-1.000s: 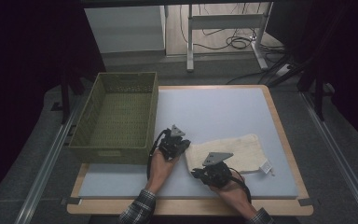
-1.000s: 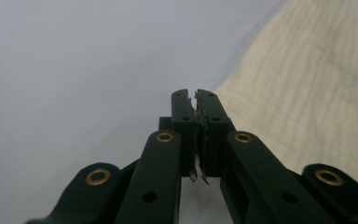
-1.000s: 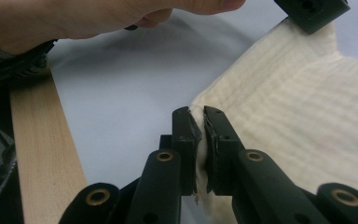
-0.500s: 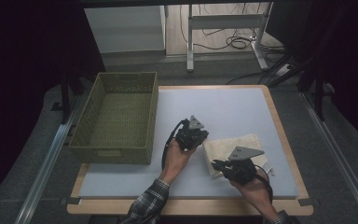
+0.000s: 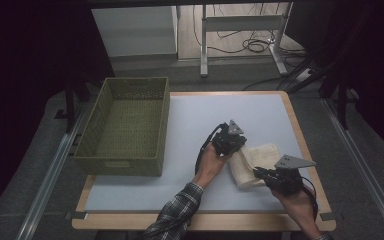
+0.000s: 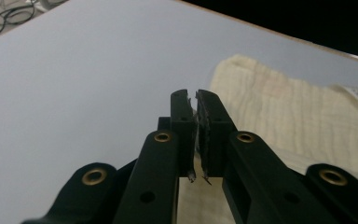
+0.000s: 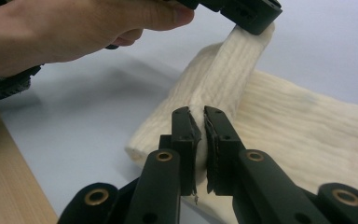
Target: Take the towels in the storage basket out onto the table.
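Far left on the table (image 5: 190, 197): green basket (image 5: 125, 125), nothing in it as far as can be made out. Just right of centre: left gripper (image 5: 231, 142), jaws pinched nearly together on a fold of the cream cloth (image 5: 260, 155) and holding that edge up off the mat (clearest from the right gripper view, where the strip rises to it (image 7: 247, 18)). From its own view, just a sliver of gap between the jaws, cloth (image 6: 298, 116) spread out beyond. Further right, near the front edge: right gripper (image 5: 261, 173), clamped tight on a pinch of the same cloth (image 7: 279, 126) at its near end. Looks like mid-fold, both ends gripped and one side lifted over. Probably next: carry the raised edge across, lay it flat, keep both grips even so nothing bunches. Basket likely the final stop, just guessing.
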A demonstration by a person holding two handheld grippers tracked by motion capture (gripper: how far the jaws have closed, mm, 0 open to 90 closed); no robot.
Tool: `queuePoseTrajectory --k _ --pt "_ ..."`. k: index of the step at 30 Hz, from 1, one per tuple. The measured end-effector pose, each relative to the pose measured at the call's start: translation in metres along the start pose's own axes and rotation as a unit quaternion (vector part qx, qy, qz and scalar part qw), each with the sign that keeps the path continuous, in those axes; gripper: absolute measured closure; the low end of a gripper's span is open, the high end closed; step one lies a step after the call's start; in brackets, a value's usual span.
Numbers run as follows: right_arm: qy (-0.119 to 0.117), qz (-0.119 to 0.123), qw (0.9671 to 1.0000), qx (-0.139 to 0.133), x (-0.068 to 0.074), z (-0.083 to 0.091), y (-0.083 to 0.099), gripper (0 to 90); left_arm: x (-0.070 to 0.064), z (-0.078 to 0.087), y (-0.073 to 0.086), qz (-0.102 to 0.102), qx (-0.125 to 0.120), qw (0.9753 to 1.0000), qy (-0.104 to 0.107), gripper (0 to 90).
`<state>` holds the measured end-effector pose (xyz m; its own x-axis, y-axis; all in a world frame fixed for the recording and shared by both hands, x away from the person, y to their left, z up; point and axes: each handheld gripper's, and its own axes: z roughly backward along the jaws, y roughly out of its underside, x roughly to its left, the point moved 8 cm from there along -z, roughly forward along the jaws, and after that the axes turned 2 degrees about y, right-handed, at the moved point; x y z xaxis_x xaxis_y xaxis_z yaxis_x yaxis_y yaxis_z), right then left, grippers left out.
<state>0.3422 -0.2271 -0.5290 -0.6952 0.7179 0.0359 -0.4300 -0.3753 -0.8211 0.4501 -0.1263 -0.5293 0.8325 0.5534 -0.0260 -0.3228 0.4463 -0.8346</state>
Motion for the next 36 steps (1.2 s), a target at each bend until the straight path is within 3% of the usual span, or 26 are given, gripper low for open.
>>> queuePoseTrajectory --k 14,21,24,26,30,33,36 --pt "0.033 -0.024 0.9991 -0.008 -0.033 0.028 0.012 83.0 -0.022 -0.038 -0.032 -0.031 0.003 0.9994 0.017 85.3" --pt "0.051 -0.039 0.9979 0.005 -0.048 0.025 0.026 82.7 -0.028 -0.063 -0.033 -0.041 0.023 0.9987 0.020 85.0" --pt "0.054 -0.050 0.9972 0.011 -0.054 0.023 0.033 82.3 -0.030 -0.071 -0.030 -0.035 0.030 0.9987 0.021 83.9" --pt "0.057 -0.053 0.9968 0.015 -0.058 0.021 0.038 81.6 -0.030 -0.073 -0.028 -0.032 0.027 0.9989 0.019 78.3" --pt "0.068 -0.058 0.9958 0.019 -0.064 0.021 0.044 76.6 -0.030 -0.070 -0.030 -0.026 0.013 0.9995 0.014 55.8" --pt "0.080 -0.056 0.9950 0.017 -0.067 0.025 0.046 71.1 -0.029 -0.062 -0.036 -0.013 -0.006 0.9998 0.013 50.7" --pt "0.093 -0.058 0.9938 0.020 -0.071 0.032 0.048 67.2 -0.025 -0.053 -0.035 -0.016 -0.004 0.9998 0.009 49.1"
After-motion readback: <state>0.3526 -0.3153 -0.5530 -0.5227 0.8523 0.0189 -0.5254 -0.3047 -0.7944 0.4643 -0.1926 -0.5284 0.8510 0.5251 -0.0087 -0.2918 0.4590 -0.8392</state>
